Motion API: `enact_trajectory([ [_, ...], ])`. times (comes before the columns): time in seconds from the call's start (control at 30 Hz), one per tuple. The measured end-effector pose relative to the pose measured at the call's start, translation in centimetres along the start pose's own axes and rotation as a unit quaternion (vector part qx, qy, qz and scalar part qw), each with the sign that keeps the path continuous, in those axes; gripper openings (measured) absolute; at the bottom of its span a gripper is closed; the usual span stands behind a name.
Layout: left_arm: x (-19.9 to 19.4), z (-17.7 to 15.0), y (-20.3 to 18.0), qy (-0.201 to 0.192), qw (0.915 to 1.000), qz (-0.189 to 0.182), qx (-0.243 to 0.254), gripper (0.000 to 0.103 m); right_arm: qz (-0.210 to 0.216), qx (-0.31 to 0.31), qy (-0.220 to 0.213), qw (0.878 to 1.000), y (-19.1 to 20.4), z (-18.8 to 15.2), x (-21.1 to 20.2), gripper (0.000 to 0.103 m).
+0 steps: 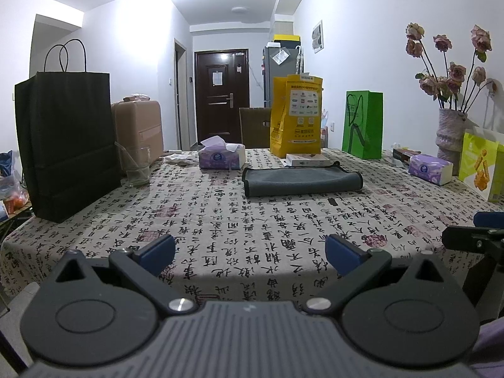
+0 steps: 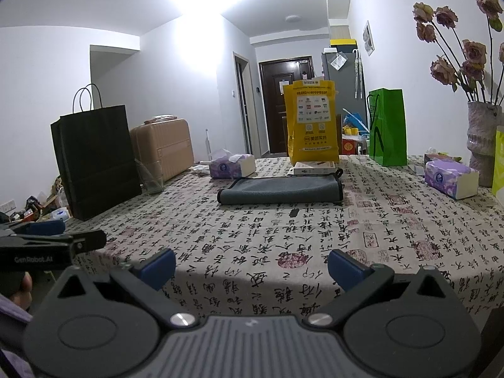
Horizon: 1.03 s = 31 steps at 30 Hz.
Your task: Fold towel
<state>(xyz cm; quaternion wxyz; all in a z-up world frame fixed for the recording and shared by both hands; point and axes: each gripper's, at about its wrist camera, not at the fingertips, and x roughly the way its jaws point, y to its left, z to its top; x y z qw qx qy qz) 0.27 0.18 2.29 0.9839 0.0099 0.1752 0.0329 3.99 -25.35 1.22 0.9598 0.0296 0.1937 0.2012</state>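
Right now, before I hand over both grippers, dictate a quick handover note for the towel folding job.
Left gripper: open, empty, at the near table edge.
Right gripper: open, empty, beside it.
Grey microfibre towel with black trim: lying mid-table on the calligraphy-print tablecloth, in front of the yellow paper bag; it already appears folded over, with a rounded fold along its near edge.
Done: neither gripper touches the towel.
Left: reach forward, grip the towel, and fold.

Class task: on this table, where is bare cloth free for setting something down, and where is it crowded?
Free: the wide stretch of tablecloth between the grey towel and the near edge, where both open tongs hover. Crowded: the far edge and both sides, with the black bag, yellow bag and vase.
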Motion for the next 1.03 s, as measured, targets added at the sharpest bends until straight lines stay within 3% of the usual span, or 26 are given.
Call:
enact_trajectory([
  [0.9,0.0,-0.01,-0.05,-0.001,1.0,0.0,0.0,0.103,-0.002,0.002,0.002,1.0,0.01,0.08,-0.04,0.103],
  [1.03,0.2,0.03,-0.25,0.004,0.9999,-0.013,0.0,0.103,-0.001,0.002,0.002,1.0,0.0,0.07,-0.01,0.103],
])
